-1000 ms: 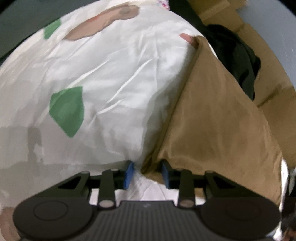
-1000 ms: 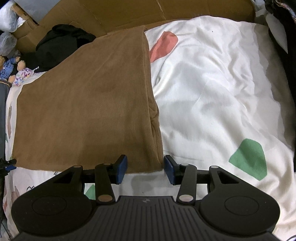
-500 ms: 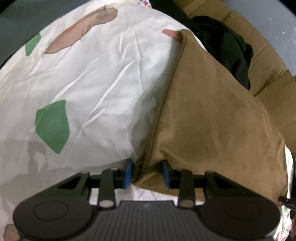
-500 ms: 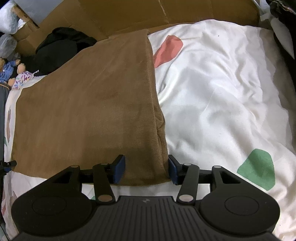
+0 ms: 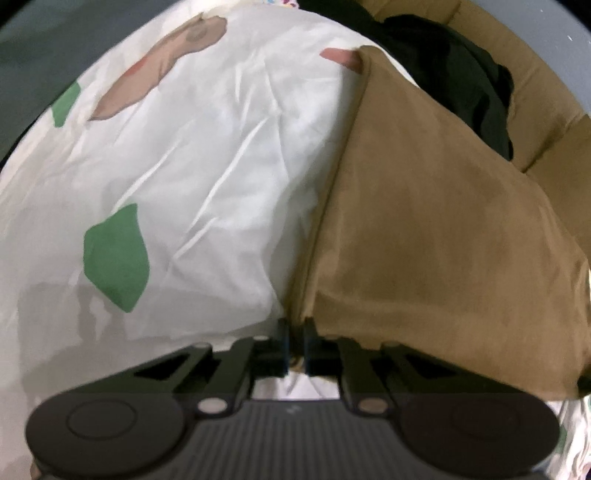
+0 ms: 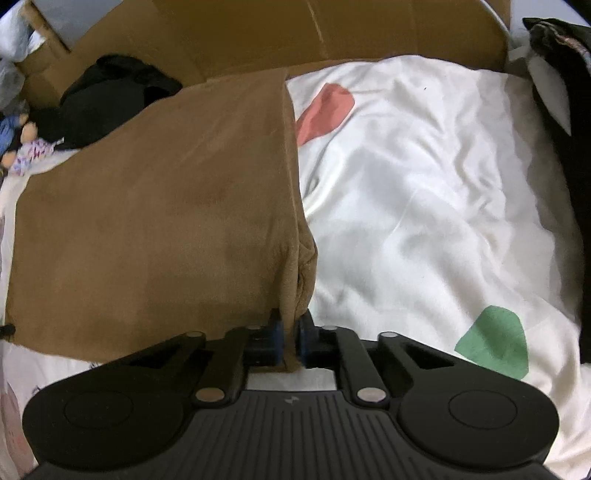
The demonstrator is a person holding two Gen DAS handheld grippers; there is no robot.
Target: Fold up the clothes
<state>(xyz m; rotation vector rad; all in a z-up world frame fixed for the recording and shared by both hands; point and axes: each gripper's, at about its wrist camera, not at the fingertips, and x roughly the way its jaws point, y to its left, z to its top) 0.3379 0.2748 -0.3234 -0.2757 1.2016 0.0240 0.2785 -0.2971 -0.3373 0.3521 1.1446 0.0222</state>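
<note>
The brown garment (image 6: pixel 155 221) lies flat as a folded panel on the white bedsheet (image 6: pixel 424 206), its long straight edge running directly away from the right gripper (image 6: pixel 290 338) toward the cardboard (image 6: pixel 295 33) at the far side. From the right gripper the panel spreads ahead and to the left; the sheet with its red patch (image 6: pixel 325 110) and green patch (image 6: pixel 493 341) lies ahead and to the right. The 2 blue-padded fingers of the right gripper are pressed together on the near corner of the garment, where the cloth bunches into small puckers just in front of the tips.

From the left gripper (image 5: pixel 294 343) the same brown garment (image 5: pixel 443 258) fans out ahead and to the right, its edge slanting away toward a far corner beside a red patch (image 5: pixel 338 57). The left gripper's fingers are drawn close together with a narrow slit between them, at the garment's near corner; the view is blurred, and whether cloth sits between the pads cannot be told. The white bedsheet (image 5: pixel 221 166) with a green patch (image 5: pixel 116 254) lies ahead and to the left.

A black garment (image 6: pixel 110 96) is heaped beyond the brown one, against the cardboard. A small doll (image 6: pixel 18 140) lies at the far left of the right gripper's view.
</note>
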